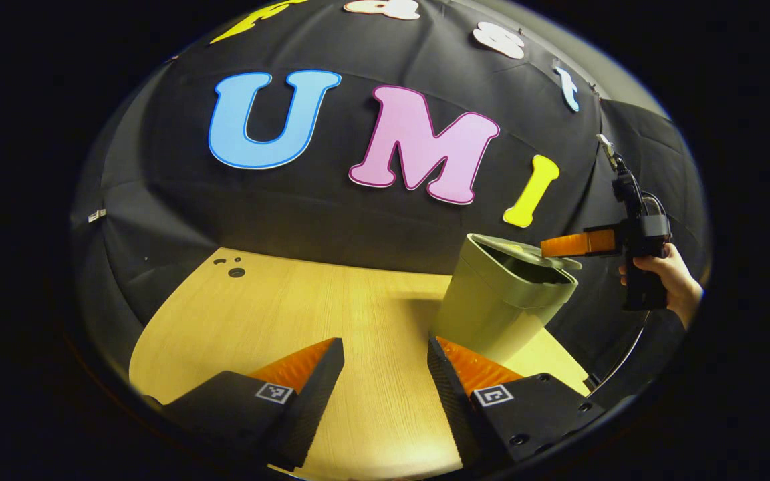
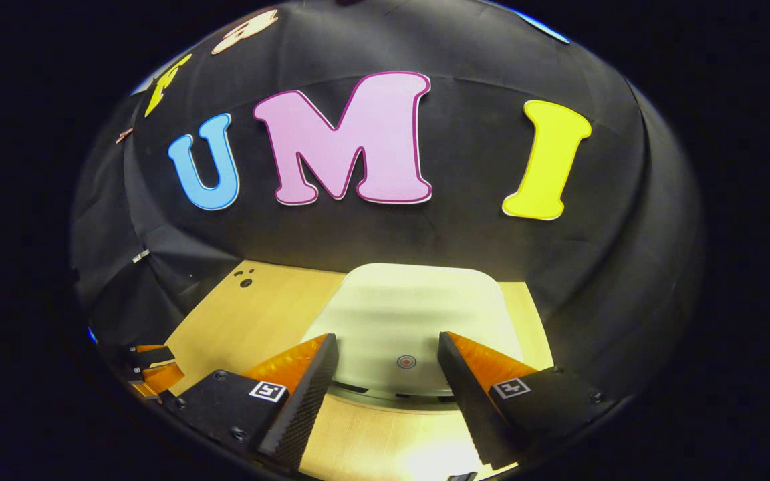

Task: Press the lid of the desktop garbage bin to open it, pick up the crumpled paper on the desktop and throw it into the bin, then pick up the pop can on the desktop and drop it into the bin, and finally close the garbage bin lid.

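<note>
- Now the bin (image 1: 502, 304) stands near the desk's (image 1: 331, 314) right edge, its lid (image 2: 412, 321) under the right tool (image 2: 385, 374), fingers spread.
- Press squarely on the lid's front mark.
- Left tool (image 1: 385, 381) hangs released, holding nothing.

- Left hand-held gripper (image 1: 385, 381) at 6 o'clock, fingers apart over the wooden worktop (image 1: 331, 314).
- Green garbage bin (image 1: 502, 300) at 4 o'clock.
- Right hand-held gripper (image 1: 562, 246) at 3 o'clock, reaching above the bin's lid (image 1: 525, 252).

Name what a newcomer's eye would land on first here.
The pale green plastic bin stands at the right of the light wooden tabletop. The right tool, held by a hand, reaches over its lid. The left tool hangs open over bare wood.
</note>
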{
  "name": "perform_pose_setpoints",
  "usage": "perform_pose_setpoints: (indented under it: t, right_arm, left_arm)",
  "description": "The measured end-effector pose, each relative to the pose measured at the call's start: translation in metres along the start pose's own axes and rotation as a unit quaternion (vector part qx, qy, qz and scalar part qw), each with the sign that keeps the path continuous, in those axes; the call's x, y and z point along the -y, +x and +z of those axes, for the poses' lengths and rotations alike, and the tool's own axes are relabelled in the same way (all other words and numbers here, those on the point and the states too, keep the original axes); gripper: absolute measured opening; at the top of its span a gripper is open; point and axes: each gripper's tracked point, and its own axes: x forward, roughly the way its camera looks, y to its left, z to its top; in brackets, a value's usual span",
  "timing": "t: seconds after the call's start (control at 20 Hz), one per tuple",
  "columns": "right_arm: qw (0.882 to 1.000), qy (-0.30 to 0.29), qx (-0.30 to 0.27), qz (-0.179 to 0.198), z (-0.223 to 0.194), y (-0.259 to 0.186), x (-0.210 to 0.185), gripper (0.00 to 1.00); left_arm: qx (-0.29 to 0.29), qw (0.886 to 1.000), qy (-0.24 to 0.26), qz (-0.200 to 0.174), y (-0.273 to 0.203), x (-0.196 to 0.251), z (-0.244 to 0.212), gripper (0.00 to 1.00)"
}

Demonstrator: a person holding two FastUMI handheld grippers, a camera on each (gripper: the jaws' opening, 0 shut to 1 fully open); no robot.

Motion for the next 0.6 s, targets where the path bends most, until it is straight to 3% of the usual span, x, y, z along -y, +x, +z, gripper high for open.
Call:
perform_pose_setpoints:
  t: [0.6]
  right_arm:
    - [1.000,0.003,-0.023,-0.008,-0.022,0.007,0.006,0.95]
  left_arm:
    - [-0.005,1.000,0.002,-0.002,0.003,0.001,-0.003,0.83]
